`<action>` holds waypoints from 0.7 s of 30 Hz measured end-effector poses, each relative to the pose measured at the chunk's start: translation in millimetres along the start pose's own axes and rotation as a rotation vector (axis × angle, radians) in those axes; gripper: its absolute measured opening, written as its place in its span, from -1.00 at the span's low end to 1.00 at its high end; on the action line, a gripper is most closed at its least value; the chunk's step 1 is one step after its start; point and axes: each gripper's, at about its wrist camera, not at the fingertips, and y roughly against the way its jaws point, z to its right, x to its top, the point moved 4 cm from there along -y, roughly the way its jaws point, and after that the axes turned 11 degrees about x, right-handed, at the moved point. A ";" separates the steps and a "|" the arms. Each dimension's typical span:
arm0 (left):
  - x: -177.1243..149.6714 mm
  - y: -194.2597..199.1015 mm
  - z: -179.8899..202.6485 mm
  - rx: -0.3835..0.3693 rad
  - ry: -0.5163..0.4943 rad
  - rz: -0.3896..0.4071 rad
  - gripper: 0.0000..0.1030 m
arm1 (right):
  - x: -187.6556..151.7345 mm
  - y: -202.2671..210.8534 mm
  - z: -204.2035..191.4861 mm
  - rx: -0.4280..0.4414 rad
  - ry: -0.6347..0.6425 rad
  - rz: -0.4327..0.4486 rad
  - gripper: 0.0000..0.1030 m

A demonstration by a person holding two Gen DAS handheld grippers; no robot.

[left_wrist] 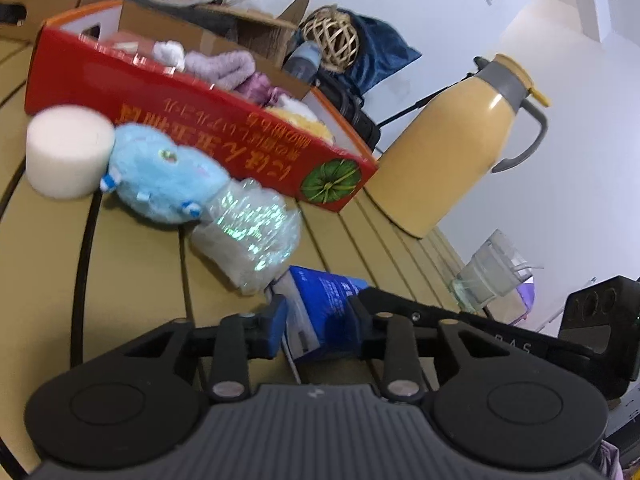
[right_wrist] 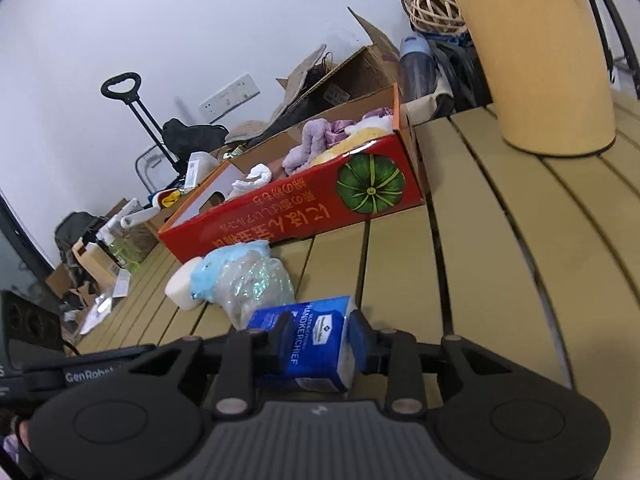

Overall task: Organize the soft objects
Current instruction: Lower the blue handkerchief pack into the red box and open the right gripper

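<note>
I am seeing open slatted table (right_wrist: pixel 500 264) lying right of red box (right_wrist: pixel 304 208), up to yellow thermos (right_wrist: pixel 536 60). Blue plush (left_wrist: pixel 160 172), white foam cylinder (left_wrist: pixel 66 152), glitter bag (left_wrist: pixel 248 232) are crowding box front wall. Tissue pack (right_wrist: pixel 316 340) is blocking path just ahead of fingers.

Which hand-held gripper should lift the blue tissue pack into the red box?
Right. The right hand-held gripper brackets the tissue pack squarely; the left hand-held gripper meets it at one end. Red box ahead.
</note>
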 end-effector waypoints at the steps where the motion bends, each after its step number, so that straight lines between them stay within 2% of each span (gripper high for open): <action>1: 2.8 7.3 4.9 -0.010 -0.011 0.025 -0.45 | 0.6 4.5 -4.9 -0.002 0.011 0.013 -0.45; 4: 26.6 28.0 20.6 -0.017 -0.088 0.118 -0.45 | 16.4 16.9 -26.8 0.011 0.087 0.088 -0.45; 6: 54.9 36.0 23.2 -0.022 -0.108 0.170 -0.45 | 43.5 12.9 -36.6 0.036 0.107 0.127 -0.45; 8: 85.1 34.8 19.4 -0.006 -0.122 0.202 -0.45 | 77.2 -3.9 -45.3 0.063 0.136 0.143 -0.46; 10: 113.0 25.0 9.4 0.048 -0.120 0.214 -0.45 | 106.7 -31.5 -49.0 0.085 0.162 0.120 -0.46; 13: 146.6 0.4 -10.9 0.119 -0.090 0.197 -0.45 | 137.1 -80.5 -45.3 0.111 0.143 0.057 -0.45; 15: 161.2 -17.5 -25.0 0.133 -0.077 0.166 -0.45 | 147.9 -108.7 -37.6 0.114 0.099 0.020 -0.45; 18: 172.5 -48.6 -41.7 0.157 -0.060 0.101 -0.45 | 151.0 -136.9 -21.6 0.089 0.046 -0.030 -0.46; 21: 168.0 -73.4 -50.5 0.183 -0.088 0.029 -0.45 | 142.8 -152.3 -10.7 0.044 0.029 -0.066 -0.46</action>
